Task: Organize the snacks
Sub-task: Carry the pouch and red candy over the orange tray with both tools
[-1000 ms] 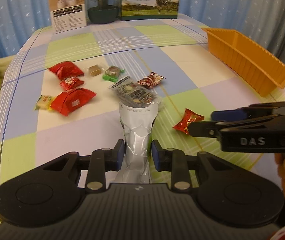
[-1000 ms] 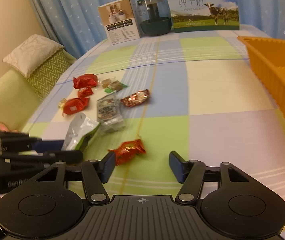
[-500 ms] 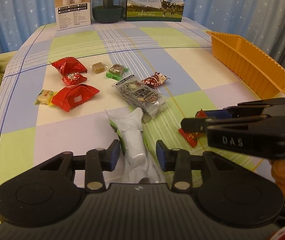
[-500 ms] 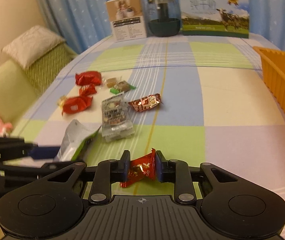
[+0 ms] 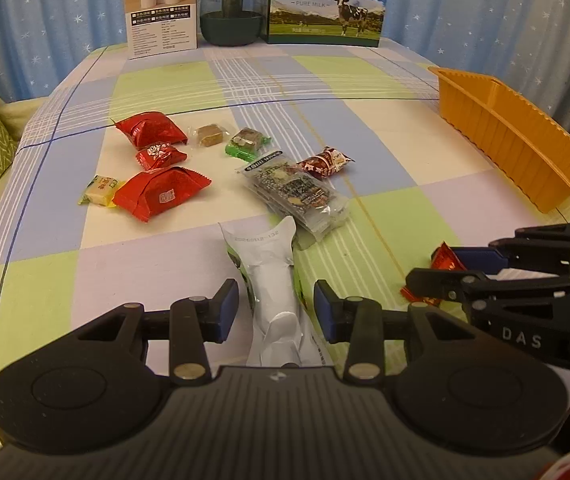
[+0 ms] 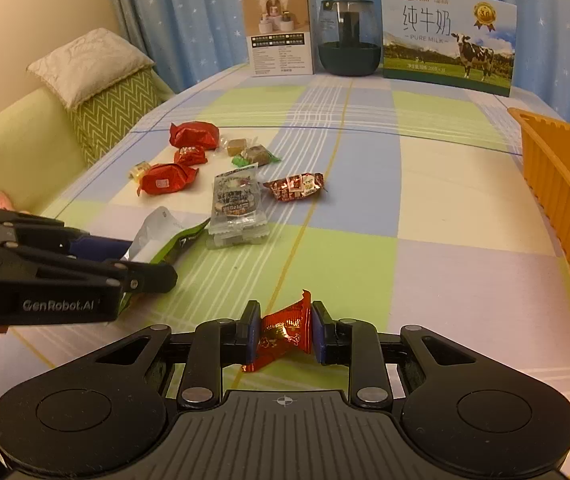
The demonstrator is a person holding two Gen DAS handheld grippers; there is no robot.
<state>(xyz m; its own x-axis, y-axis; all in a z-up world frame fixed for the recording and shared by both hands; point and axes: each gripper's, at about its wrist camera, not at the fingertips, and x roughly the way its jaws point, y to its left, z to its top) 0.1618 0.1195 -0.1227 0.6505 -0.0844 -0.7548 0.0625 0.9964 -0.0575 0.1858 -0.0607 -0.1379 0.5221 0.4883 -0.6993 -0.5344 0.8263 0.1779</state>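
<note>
My right gripper (image 6: 285, 330) is shut on a red foil candy (image 6: 287, 330) and holds it just above the tablecloth; it also shows in the left wrist view (image 5: 445, 260). My left gripper (image 5: 276, 308) is open, its jaws apart on either side of a silver and green pouch (image 5: 275, 280) that lies on the cloth; the pouch also shows in the right wrist view (image 6: 165, 240). An orange tray (image 6: 565, 184) stands at the right table edge. Several loose snacks lie at mid-left, among them a clear multi-pack (image 5: 297, 192) and a red packet (image 5: 161, 196).
A white box (image 6: 279, 36), a dark glass jar (image 6: 349, 40) and a milk carton box (image 6: 449, 40) stand along the far edge. A sofa with a cushion (image 6: 85, 64) is left of the table. A blue curtain hangs behind.
My left gripper has opened and let the pouch down onto the cloth. My right gripper has closed on the red foil candy and lifted it slightly.
</note>
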